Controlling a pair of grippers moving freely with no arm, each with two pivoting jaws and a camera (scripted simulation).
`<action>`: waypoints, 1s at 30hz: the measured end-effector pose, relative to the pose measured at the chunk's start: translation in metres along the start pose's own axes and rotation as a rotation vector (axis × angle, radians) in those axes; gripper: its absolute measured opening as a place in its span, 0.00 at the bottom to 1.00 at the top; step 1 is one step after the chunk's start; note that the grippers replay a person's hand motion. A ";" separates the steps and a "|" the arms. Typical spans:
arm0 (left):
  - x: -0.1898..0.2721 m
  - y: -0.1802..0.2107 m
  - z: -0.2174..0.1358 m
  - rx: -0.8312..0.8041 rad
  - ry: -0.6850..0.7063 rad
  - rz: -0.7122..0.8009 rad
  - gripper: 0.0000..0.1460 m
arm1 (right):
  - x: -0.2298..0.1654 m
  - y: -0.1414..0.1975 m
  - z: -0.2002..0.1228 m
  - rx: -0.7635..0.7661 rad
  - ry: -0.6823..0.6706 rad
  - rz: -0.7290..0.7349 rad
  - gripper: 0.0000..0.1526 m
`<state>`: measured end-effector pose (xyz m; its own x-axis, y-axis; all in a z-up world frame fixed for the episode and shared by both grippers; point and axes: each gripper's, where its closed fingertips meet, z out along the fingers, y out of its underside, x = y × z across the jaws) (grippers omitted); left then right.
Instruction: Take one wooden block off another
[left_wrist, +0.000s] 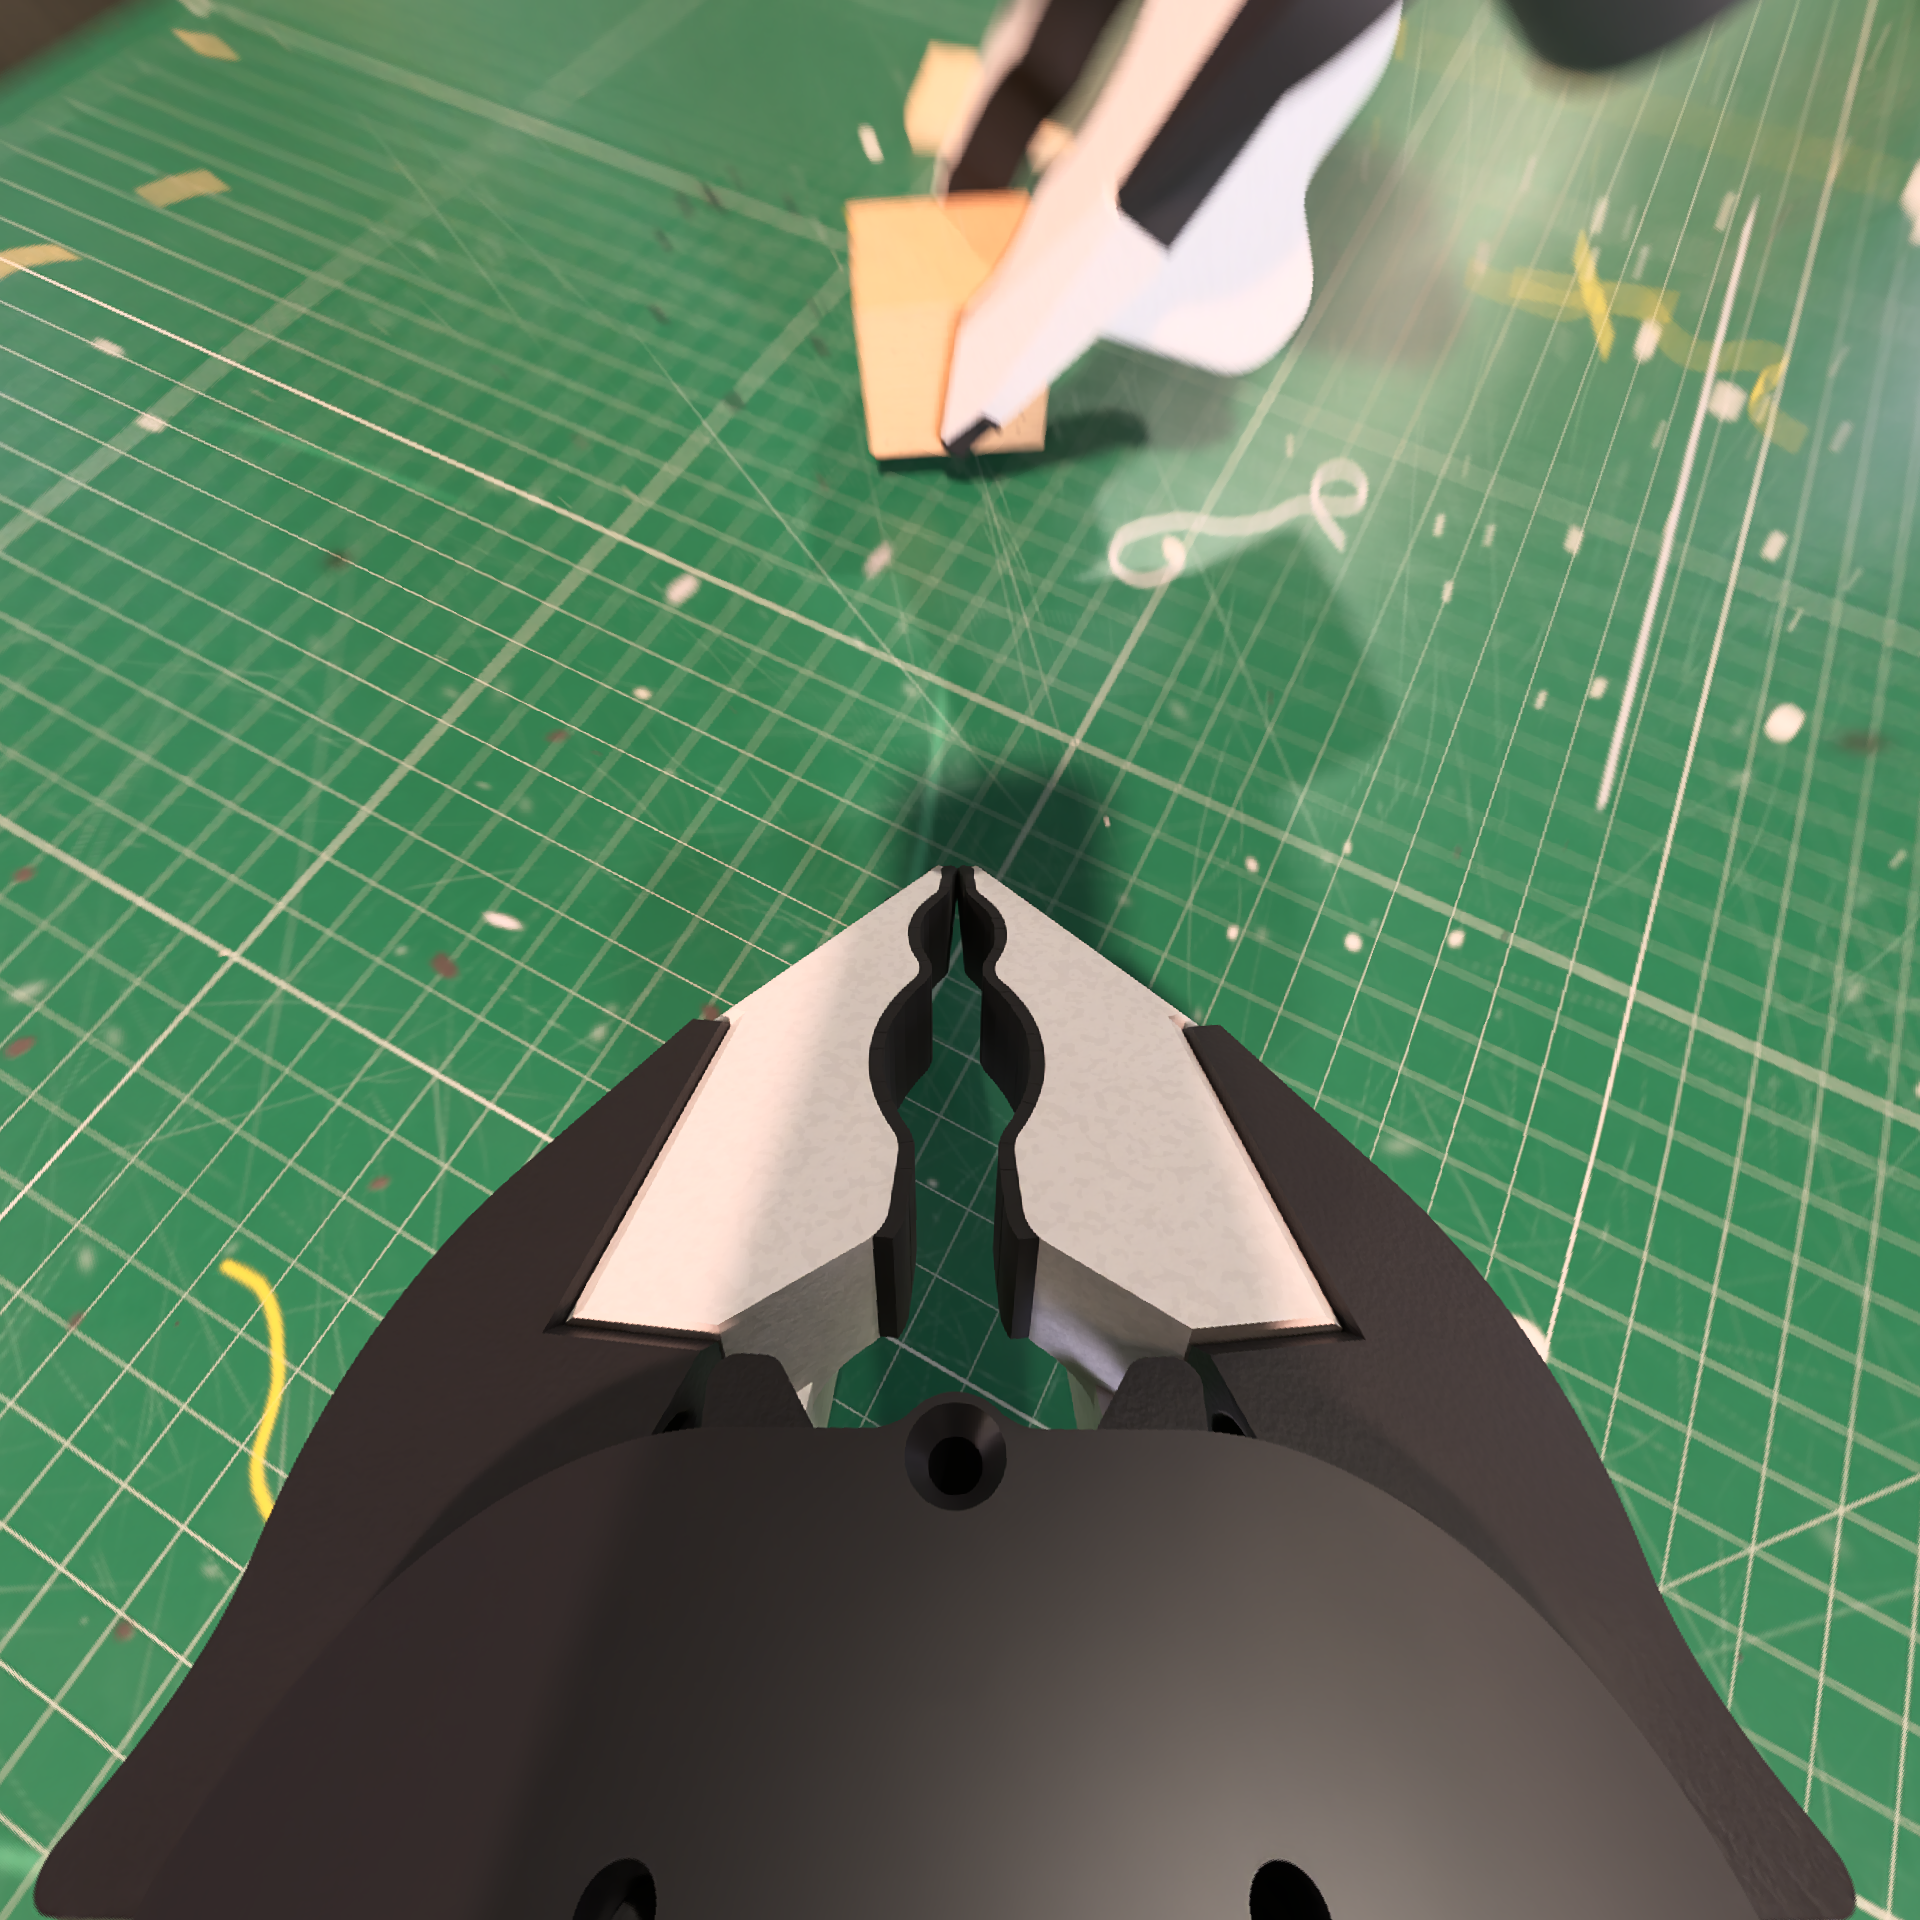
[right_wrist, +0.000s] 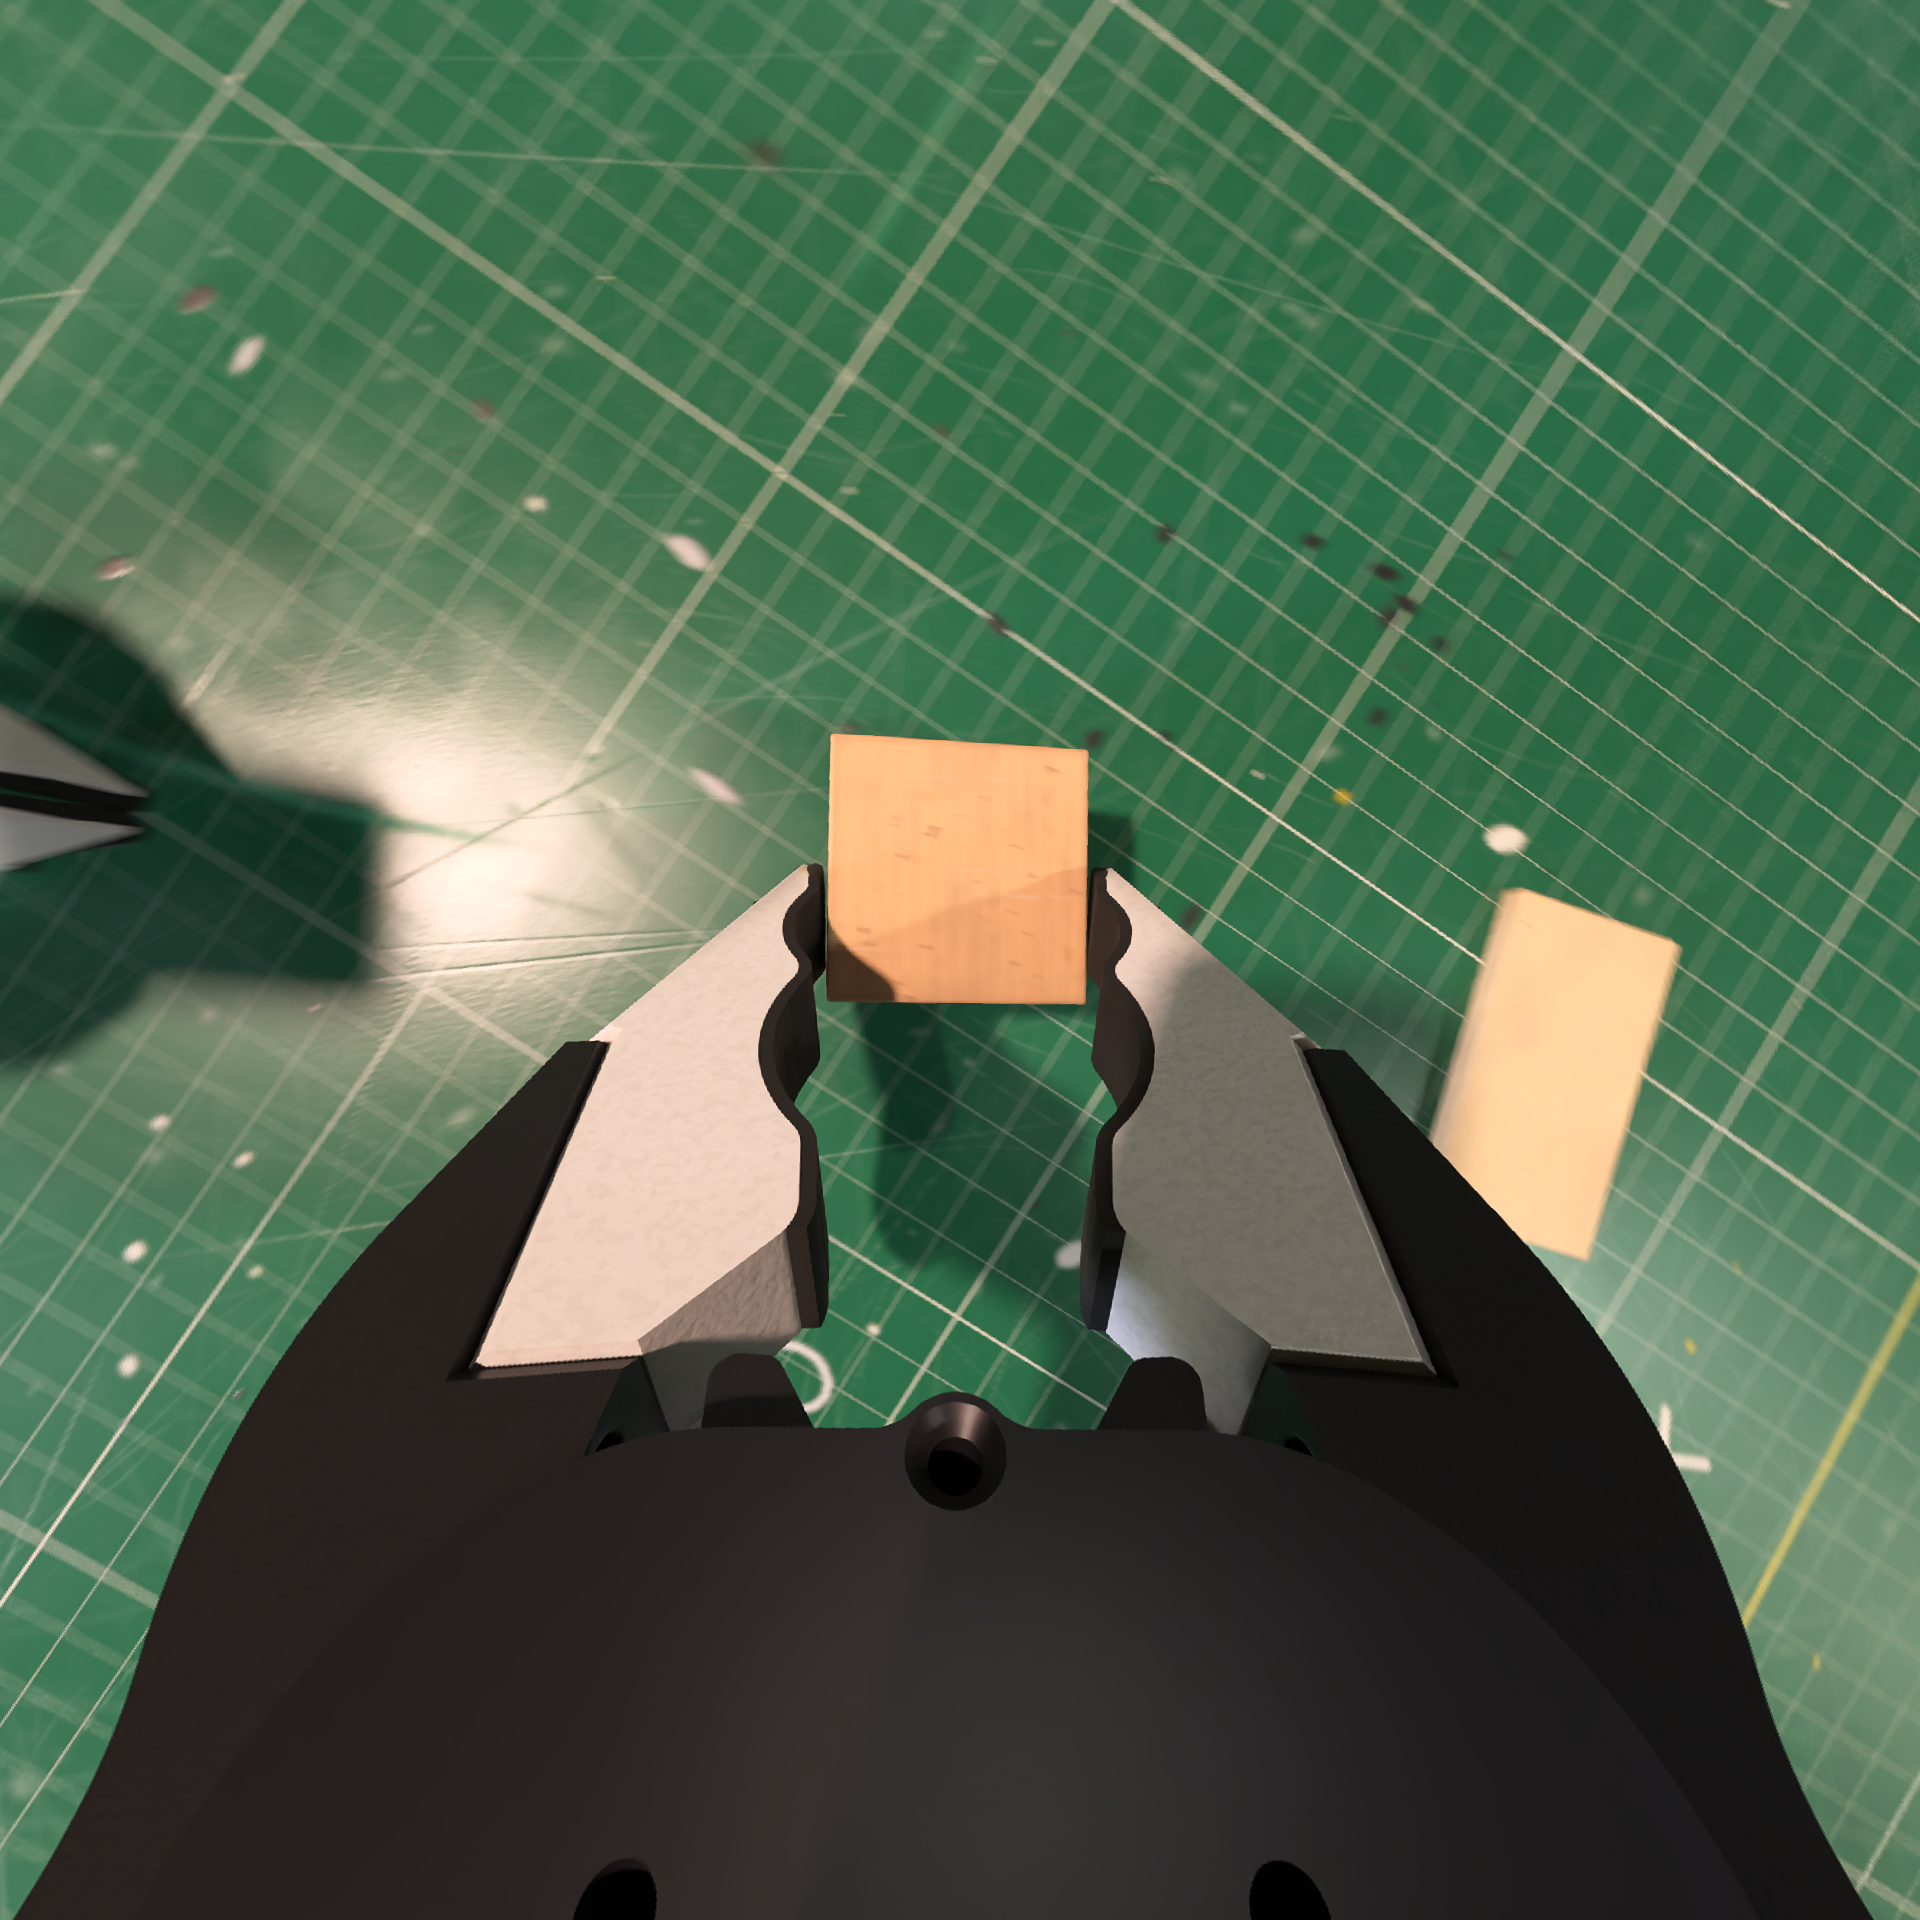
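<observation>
The jaws of the right gripper (right_wrist: 956, 883) are clamped on a square wooden block (right_wrist: 956, 868), one pad against each side face near its lower edge, and the block hangs above the surface (right_wrist: 1351, 312) with its shadow falling on the mat underneath. The jaws of the left gripper (left_wrist: 956, 873) are together, tips touching, with nothing between them, low over the green grid surface (left_wrist: 416, 727). In the right wrist view a second, paler block (right_wrist: 1553, 1070) lies flat on the surface to the right of the held one, well apart from it and slightly tilted against the grid lines. The left gripper's tips (right_wrist: 73, 805) show at the left edge of that view, well clear of the held block, with open mat between. In the left wrist view the right gripper (left_wrist: 971, 431) stands far ahead, blurred, with wooden blocks (left_wrist: 914, 322) partly hidden behind it. The surface around both grippers is open, marked only by white flecks, cut lines, a white thread curl (left_wrist: 1236, 525) and a yellow thread (left_wrist: 265, 1382) at near left.
</observation>
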<state>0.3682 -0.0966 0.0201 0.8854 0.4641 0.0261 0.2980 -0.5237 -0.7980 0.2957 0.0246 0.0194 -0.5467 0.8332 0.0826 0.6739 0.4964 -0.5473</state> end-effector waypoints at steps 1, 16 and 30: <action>0.003 0.006 0.005 -0.062 0.006 0.032 0.00 | -0.007 -0.001 0.000 -0.008 -0.027 -0.030 0.33; 0.007 0.008 0.008 -0.072 0.012 0.078 0.00 | -0.022 -0.018 0.010 -0.066 0.029 -0.074 0.33; 0.008 0.008 0.008 -0.071 0.018 0.079 0.00 | -0.006 -0.020 0.011 -0.187 0.183 0.010 0.33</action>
<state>0.3746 -0.0916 0.0097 0.9133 0.4067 -0.0242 0.2507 -0.6079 -0.7534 0.2806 0.0068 0.0209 -0.4526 0.8598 0.2365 0.7682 0.5106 -0.3863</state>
